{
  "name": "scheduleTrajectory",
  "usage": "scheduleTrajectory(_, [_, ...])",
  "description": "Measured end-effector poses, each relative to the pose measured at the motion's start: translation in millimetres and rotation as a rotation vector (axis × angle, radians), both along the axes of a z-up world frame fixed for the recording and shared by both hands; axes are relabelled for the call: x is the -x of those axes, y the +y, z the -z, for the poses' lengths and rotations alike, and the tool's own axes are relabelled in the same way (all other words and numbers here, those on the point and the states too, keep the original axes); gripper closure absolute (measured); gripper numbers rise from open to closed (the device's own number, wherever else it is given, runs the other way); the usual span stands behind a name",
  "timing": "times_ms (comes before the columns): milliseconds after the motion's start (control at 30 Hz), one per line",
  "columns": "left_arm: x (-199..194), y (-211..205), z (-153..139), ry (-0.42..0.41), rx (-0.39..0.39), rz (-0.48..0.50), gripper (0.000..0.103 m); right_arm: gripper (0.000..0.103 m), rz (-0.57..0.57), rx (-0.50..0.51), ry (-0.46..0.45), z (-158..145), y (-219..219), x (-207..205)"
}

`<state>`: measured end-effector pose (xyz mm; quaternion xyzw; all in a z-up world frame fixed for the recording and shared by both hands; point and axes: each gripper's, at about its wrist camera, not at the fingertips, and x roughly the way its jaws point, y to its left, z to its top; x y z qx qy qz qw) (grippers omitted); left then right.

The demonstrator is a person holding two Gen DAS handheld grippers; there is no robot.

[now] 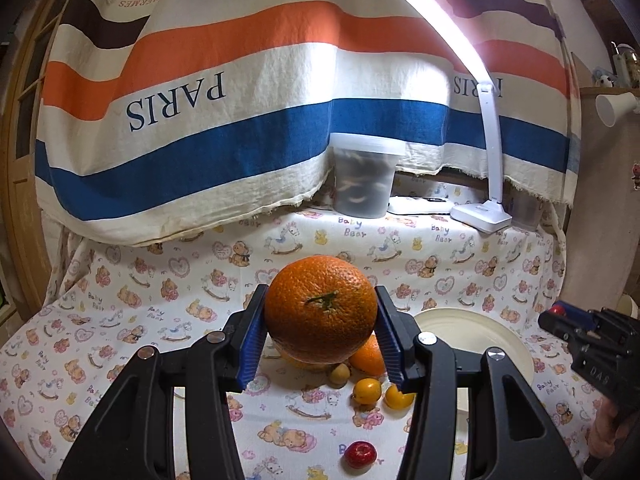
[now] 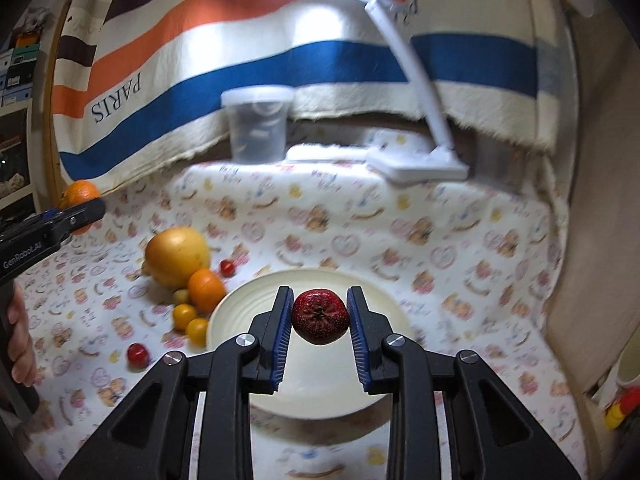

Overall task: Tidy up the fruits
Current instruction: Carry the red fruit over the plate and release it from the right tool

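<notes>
My left gripper (image 1: 320, 316) is shut on a large orange (image 1: 321, 308), held up above the bear-print cloth; from the right wrist view this orange (image 2: 78, 194) shows at the far left. My right gripper (image 2: 319, 317) is shut on a small dark red fruit (image 2: 319, 316), which hangs over the cream plate (image 2: 248, 312). Left of the plate lie a big yellow fruit (image 2: 177, 256), a smaller orange (image 2: 206, 289), two little yellow fruits (image 2: 185, 315), a small greenish one (image 2: 181, 295) and two small red ones (image 2: 137, 354). The right gripper (image 1: 560, 314) shows at the right edge.
At the back stand a lidded plastic tub (image 1: 364, 176) and a white desk lamp (image 1: 482, 212) under a striped hanging cloth (image 1: 200, 92). A small red fruit (image 1: 360, 454) lies near the front. A person's hand (image 2: 20, 340) grips the left tool's handle.
</notes>
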<state>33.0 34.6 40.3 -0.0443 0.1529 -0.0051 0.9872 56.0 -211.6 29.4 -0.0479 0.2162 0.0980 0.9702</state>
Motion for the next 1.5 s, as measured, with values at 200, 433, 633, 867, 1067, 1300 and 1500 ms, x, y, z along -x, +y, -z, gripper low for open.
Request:
scheduleTrajectory(200, [-3.6, -3.0, 4.7, 0.010, -0.014, -0.007, 0.054, 0.074, 0.019, -0.030, -0.028, 2.8, -11.0, -1.7])
scheduleTrajectory(433, [-7.0, -11.7, 11.5, 0.037, -0.039, 0.017, 0.054, 0.074, 0.021, -0.045, -0.018, 6.6, -13.7, 1.0])
scheduleTrajectory(633, [-4.6, -27.9, 15.7, 0.042, -0.092, 0.028, 0.054, 0.074, 0.024, -0.073, 0.047, 16.6, -20.2, -4.6])
scheduleTrajectory(867, [-13.8, -32.1, 25.2, 0.093, -0.092, 0.043, 0.054, 0.074, 0.084, 0.039, 0.170, 35.4, -17.2, -25.4])
scheduleTrajectory(1067, [-17.1, -36.1, 29.5, 0.121, -0.101, 0.063, 0.054, 0.074, 0.065, 0.040, 0.291, 52.9, -20.6, -39.4])
scheduleTrajectory(1300, [-22.7, -33.9, 33.8, 0.168, -0.082, 0.074, 0.054, 0.074, 0.064, 0.041, 0.340, 60.0, -21.5, -46.0])
scheduleTrajectory(1500, [-21.5, -36.9, 34.3, 0.168, -0.096, 0.081, 0.054, 0.074, 0.069, 0.056, 0.363, 63.7, -20.2, -48.7])
